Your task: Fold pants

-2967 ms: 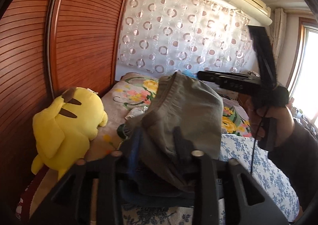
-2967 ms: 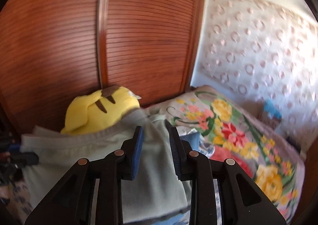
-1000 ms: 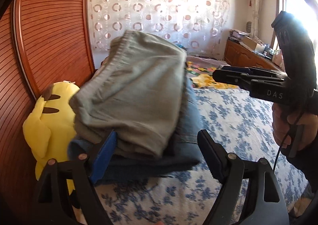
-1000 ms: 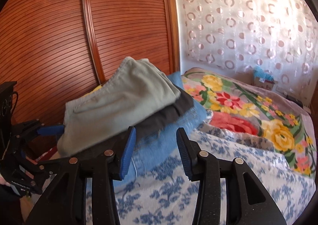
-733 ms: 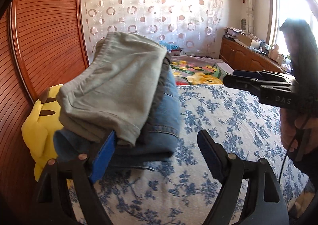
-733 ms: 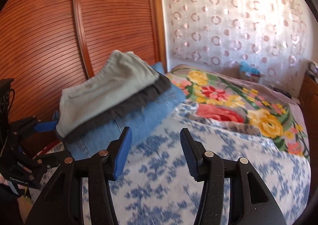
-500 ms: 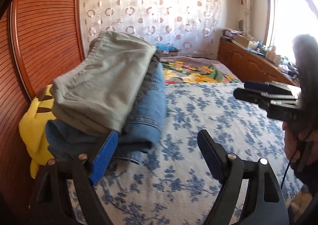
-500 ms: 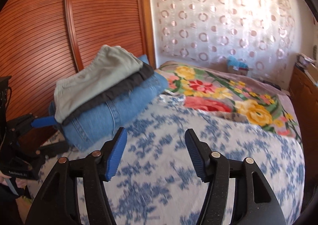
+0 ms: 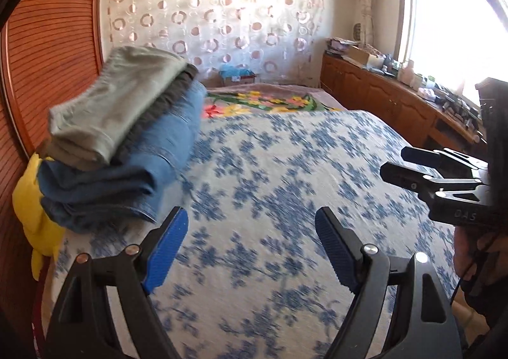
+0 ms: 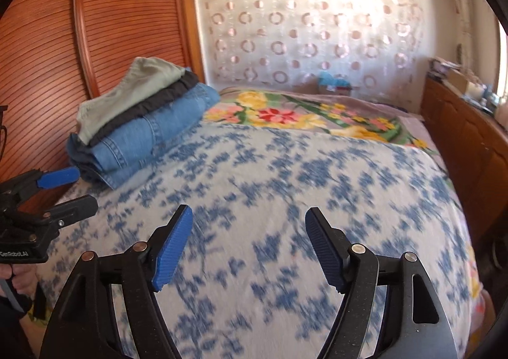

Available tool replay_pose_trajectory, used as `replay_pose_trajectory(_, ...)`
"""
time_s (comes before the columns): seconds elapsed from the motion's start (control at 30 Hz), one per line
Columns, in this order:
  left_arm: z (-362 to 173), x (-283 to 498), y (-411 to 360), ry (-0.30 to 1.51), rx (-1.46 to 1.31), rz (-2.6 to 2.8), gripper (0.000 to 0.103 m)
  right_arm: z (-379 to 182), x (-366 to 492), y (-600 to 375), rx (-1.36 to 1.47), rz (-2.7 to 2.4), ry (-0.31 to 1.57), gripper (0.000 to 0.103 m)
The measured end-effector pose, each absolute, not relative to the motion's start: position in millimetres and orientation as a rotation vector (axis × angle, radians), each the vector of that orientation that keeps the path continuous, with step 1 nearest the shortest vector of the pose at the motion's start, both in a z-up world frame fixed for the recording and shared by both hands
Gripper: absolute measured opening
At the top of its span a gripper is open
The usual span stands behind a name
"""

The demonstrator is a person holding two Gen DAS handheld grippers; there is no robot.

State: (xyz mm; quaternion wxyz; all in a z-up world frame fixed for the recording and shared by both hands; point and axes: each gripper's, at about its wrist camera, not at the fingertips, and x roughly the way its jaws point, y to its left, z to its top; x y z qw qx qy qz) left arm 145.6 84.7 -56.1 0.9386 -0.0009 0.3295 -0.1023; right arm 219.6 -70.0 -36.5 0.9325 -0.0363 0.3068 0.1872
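Both tools hover empty over a bed: the left gripper (image 9: 250, 243) stands spread wide with nothing between its blue pads, and the right gripper (image 10: 249, 243), whose jaws have just been opening, is likewise parted over bare bedspread (image 10: 285, 175). Neither touches any cloth. Beyond them, at the bed's left edge against a slatted wooden wardrobe door (image 10: 47, 57), sits a stack of folded pants: a grey-green pair (image 10: 133, 92) on top, a dark pair (image 10: 152, 105) under it, and blue jeans (image 10: 149, 136) at the bottom. A yellow plush toy (image 9: 31, 216) shows behind the stack in the left wrist view. A floral blanket (image 10: 301, 117) lies further up the bed, before a circle-patterned curtain (image 10: 301, 25). The folding appears done for all three pairs, stacked and released; no unfolded pants are visible, so little or nothing seems left here. The stack's long axis runs along the wardrobe side, from the near bed edge toward the curtain, with its far end raised.
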Motion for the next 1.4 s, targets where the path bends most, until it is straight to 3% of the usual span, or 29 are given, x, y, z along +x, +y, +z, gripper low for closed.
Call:
replay_pose_trajectory(0.6,-5.6,85.3,41.2,0.598,0.026,-0.233,0.083,8.3,142.5,-120.6,-0.041,0.292,0.543,0.075)
replay_pose_trajectory(1.4,31.7,46.0,45.9,0.492,0.000,-0.182,0.083,37.6,102.3,-124.2,-0.021,0.250,0.442,0.075)
